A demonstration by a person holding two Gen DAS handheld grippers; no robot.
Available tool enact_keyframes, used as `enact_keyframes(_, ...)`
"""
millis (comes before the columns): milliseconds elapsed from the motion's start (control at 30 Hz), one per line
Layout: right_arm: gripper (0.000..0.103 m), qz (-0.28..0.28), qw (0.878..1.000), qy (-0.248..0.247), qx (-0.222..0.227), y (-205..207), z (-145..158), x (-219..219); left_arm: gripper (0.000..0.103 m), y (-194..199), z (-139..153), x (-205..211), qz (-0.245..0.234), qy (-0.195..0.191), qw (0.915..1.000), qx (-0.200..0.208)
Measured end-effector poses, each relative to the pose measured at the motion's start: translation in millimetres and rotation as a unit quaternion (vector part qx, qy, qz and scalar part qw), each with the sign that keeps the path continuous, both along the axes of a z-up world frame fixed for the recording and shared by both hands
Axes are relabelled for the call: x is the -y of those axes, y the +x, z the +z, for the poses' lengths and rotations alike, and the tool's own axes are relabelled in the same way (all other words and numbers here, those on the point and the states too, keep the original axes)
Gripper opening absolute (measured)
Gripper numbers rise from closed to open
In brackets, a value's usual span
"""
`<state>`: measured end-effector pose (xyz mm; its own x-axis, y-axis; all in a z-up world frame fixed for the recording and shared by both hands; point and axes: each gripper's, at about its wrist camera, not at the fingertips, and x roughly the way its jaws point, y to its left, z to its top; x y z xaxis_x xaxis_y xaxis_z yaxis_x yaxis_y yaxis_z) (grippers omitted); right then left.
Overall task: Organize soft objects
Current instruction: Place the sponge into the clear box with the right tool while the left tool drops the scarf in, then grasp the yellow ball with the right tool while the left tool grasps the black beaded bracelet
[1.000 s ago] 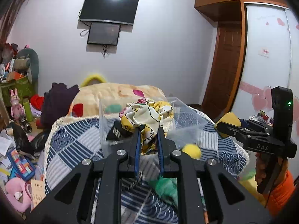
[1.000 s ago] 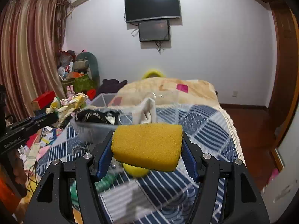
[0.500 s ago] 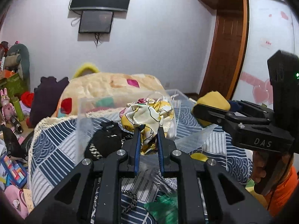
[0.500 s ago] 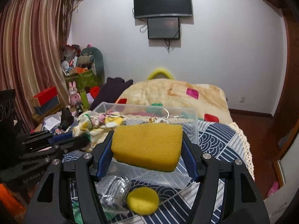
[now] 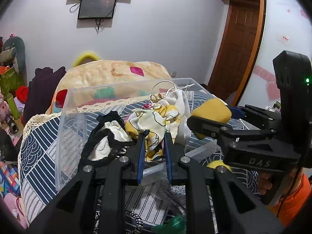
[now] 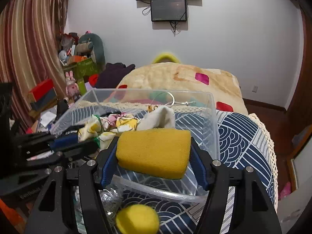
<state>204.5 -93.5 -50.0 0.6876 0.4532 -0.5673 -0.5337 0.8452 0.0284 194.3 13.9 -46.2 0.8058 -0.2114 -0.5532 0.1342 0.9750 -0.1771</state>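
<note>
Right wrist view: the right gripper [image 6: 154,154] is clamped on a yellow sponge [image 6: 153,153] at frame centre, its blue pads pressing the two short ends. The sponge hangs over the near wall of the clear bin [image 6: 213,128], which sits on the bed [image 6: 243,136]. The sponge looks light and springy; squeezed at the ends it should bulge and hold by friction, and I judge it will simply drop when the jaws part.

In the left wrist view, the left gripper [image 5: 154,152] pinches a floral cloth [image 5: 154,120] at lower centre, over the bin. The cloth is limp and bunched, so a grip on a thick fold suits it; loose tails may drag on the black garment [image 5: 101,134] beside it. A small yellow ball [image 6: 136,219] lies on the bed outside the bin, at the bottom of the right wrist view; likely soft, easy to grip across its middle.
</note>
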Motion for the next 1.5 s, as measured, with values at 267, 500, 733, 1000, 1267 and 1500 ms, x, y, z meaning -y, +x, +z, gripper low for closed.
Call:
enact_keyframes(267,0.078,0.002,1.000,-0.022,0.019,-7.7,0.3,-0.4,0.060,-11.7,2.7,-3.2,0.013,-0.009,0.9999,0.000)
enact_keyframes(500,0.081,-0.001,0.999,-0.020,0.046,-23.9,10.9,5.8,0.063,-27.8,9.0,-3.9,0.015,-0.001,0.9998,0.012)
enact_keyframes(733,0.082,0.001,0.997,0.003,0.079,-46.2,28.5,19.1,0.071,-56.6,29.7,-10.0,0.023,0.002,0.9988,0.044)
enact_keyframes(1000,0.085,0.001,0.993,0.008,0.117,-72.0,36.7,30.4,0.075,-90.3,44.9,-16.8,0.032,0.022,0.9965,0.074)
enact_keyframes(1267,0.085,-0.005,0.996,0.003,0.086,-73.9,10.9,36.7,0.078,-99.6,7.2,-18.7,0.035,0.028,0.9988,0.021)
enact_keyframes(1500,0.084,-0.006,1.000,-0.002,0.029,-72.4,-25.6,41.7,0.078,-99.4,-34.5,-24.3,0.047,0.026,0.9978,-0.039)
